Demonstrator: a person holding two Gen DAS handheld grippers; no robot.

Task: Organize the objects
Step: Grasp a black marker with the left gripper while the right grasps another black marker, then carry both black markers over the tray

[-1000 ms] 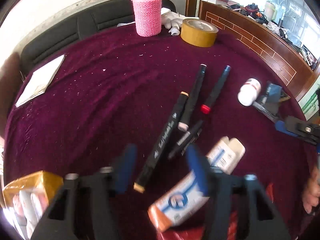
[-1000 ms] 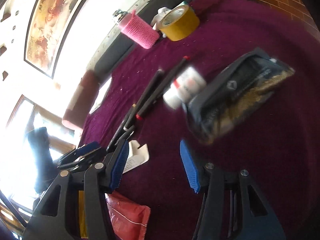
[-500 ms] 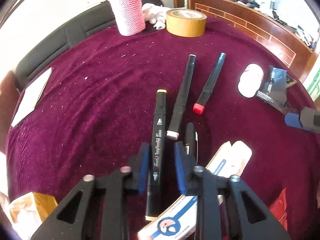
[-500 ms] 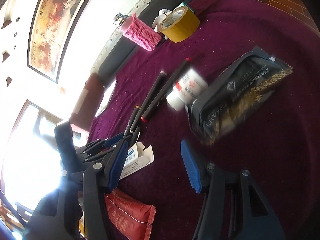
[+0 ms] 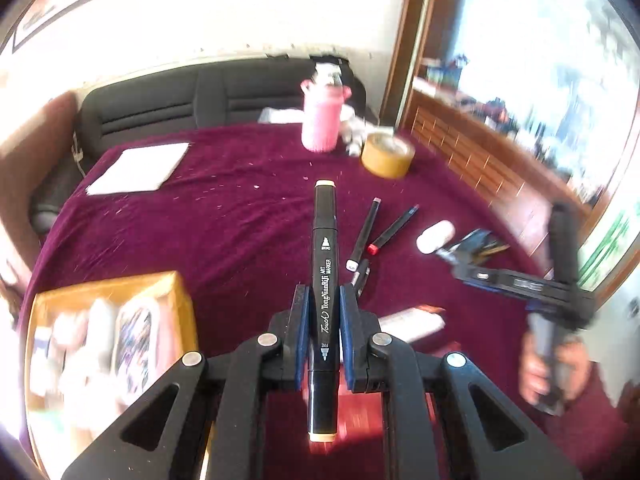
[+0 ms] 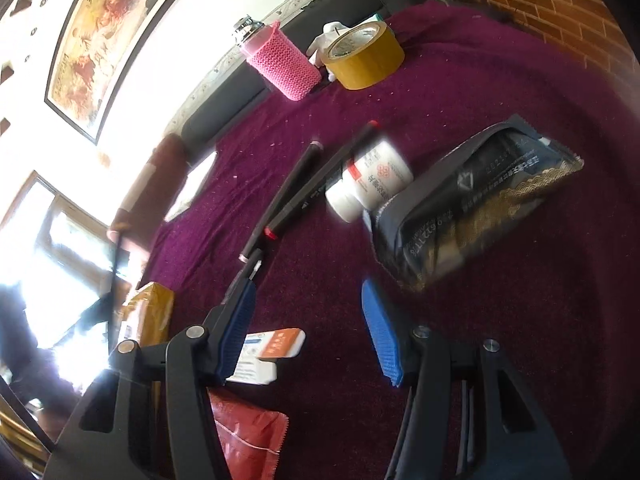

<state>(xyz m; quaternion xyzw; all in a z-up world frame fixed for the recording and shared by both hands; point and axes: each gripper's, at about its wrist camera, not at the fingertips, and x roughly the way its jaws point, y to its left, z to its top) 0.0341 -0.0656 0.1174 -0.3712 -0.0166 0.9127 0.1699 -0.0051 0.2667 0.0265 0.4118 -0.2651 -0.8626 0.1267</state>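
My left gripper (image 5: 323,312) is shut on a black art marker (image 5: 325,248) with cream caps and holds it lifted above the maroon cloth. An orange box (image 5: 108,344) with several items inside sits at the lower left. Other markers (image 5: 364,236) lie on the cloth, also seen in the right wrist view (image 6: 296,184). My right gripper (image 6: 308,324) is open and empty above the cloth, near a dark packet (image 6: 472,208) and a white bottle (image 6: 372,180). It also shows in the left wrist view (image 5: 516,280).
A pink knitted flask (image 5: 322,120) and a tape roll (image 5: 386,156) stand at the far side. A white paper (image 5: 140,168) lies far left. A white-orange carton (image 6: 264,352) and a red packet (image 6: 248,440) lie near my right gripper. A black sofa (image 5: 192,100) is behind.
My left gripper closed on the black marker and lifted it off the cloth, swinging left so the orange box comes into view. My right gripper stayed open and hardly moved.
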